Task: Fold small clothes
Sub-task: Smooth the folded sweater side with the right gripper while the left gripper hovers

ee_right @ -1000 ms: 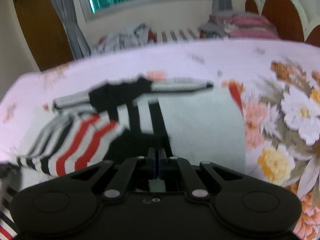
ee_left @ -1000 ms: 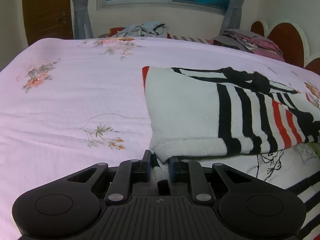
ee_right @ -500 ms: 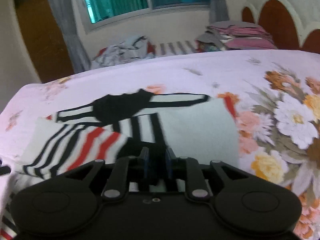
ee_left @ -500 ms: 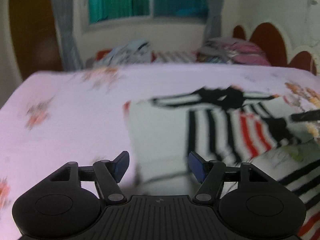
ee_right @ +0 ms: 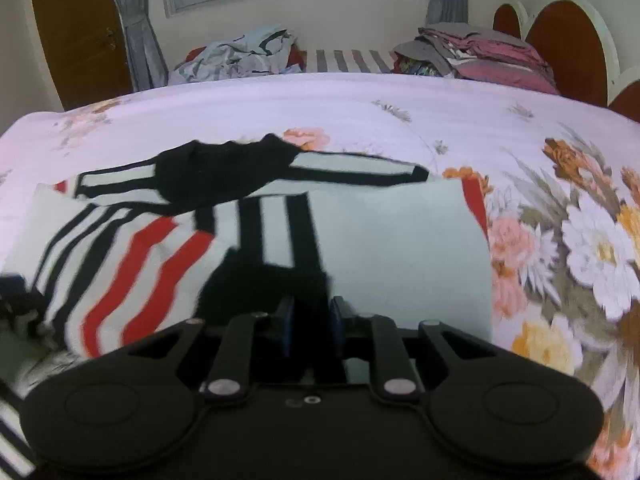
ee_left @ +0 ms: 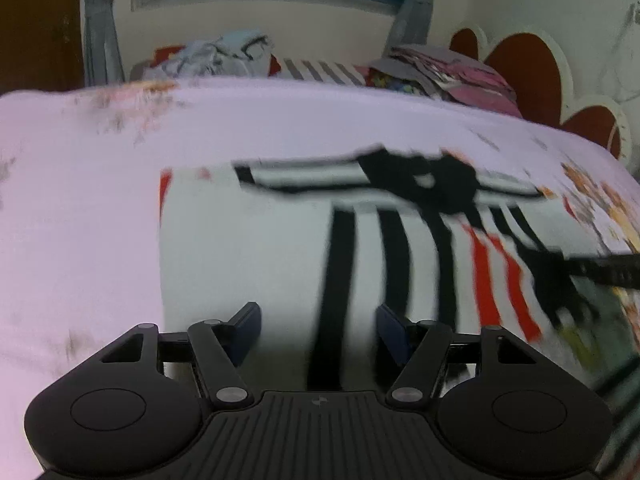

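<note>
A knitted garment (ee_left: 248, 248), white with black and red stripes, lies folded on the bed, its black collar (ee_right: 224, 172) at the far side. My left gripper (ee_left: 318, 332) hovers open and wide over the garment's near white part, with nothing between its fingers. My right gripper (ee_right: 312, 320) stands only slightly open at a black patch of the garment (ee_right: 400, 248). Its pads do not press on the cloth, and I cannot tell whether any cloth lies in the narrow gap. The right gripper's dark tip (ee_left: 608, 270) shows at the right edge of the left wrist view.
A pink floral bedsheet (ee_right: 560, 208) covers the bed on all sides of the garment. A loose heap of clothes (ee_right: 240, 56) and a folded stack (ee_right: 480, 52) lie at the far edge. A brown headboard (ee_right: 568, 48) stands at the right, a door (ee_right: 76, 28) at the left.
My left gripper let go of the garment's white hem, opened wide and drew away from it. My right gripper went from shut to slightly open and shifted a little.
</note>
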The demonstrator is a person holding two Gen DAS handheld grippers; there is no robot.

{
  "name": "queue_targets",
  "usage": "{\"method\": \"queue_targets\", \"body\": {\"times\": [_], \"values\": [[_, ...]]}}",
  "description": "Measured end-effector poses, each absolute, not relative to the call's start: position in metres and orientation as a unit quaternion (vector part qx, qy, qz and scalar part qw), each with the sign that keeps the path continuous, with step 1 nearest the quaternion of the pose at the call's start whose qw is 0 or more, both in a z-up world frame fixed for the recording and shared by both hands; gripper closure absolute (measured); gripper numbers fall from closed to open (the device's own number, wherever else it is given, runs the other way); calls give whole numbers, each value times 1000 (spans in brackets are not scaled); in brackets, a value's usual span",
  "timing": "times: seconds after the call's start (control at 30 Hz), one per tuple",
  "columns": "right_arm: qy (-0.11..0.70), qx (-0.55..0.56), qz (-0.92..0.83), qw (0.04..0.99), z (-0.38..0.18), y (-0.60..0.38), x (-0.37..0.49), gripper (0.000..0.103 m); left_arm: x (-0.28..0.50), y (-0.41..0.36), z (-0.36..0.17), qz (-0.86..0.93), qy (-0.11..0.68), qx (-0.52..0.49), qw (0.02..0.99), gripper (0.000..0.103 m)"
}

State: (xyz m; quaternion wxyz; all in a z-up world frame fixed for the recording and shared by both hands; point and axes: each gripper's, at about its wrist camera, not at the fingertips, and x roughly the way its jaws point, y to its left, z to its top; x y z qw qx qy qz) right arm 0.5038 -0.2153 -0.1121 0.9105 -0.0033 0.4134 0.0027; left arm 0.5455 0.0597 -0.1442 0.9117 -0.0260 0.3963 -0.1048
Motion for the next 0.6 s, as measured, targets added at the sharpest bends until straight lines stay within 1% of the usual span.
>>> {"method": "queue_targets", "body": {"times": [0.03, 0.1, 0.17, 0.2, 0.27, 0.3, 0.33, 0.37, 0.43, 0.47, 0.6], "values": [[416, -4, -1, 909, -114, -218, 510, 87, 559, 63, -143, -104, 395, -32, 912, 38], [422, 0, -10, 906, -117, -225, 518, 88, 588, 73, -148, -86, 398, -32, 913, 38], [425, -5, -21, 905, -116, -230, 521, 89, 618, 89, -158, -63, 418, -26, 906, 39], [431, -13, -26, 902, -118, -230, 523, 91, 629, 98, -162, -76, 421, -40, 903, 39], [431, -16, -27, 902, -116, -232, 520, 91, 636, 107, -158, -83, 425, -45, 900, 39], [424, -15, -38, 905, -111, -232, 517, 90, 633, 108, -152, -72, 419, -44, 904, 39], [405, -10, -44, 913, -104, -232, 513, 84, 624, 108, -144, -65, 403, -47, 912, 39], [388, -2, -44, 921, -97, -230, 509, 83, 614, 104, -138, -70, 388, -60, 917, 39], [380, 33, -16, 924, -91, -217, 512, 83, 598, 87, -133, -97, 375, -74, 919, 39], [382, 43, 14, 923, -92, -203, 516, 84, 588, 68, -133, -105, 369, -60, 921, 38], [396, 20, 93, 913, -102, -138, 534, 87, 577, 11, -146, -106, 378, -10, 920, 38]]}}
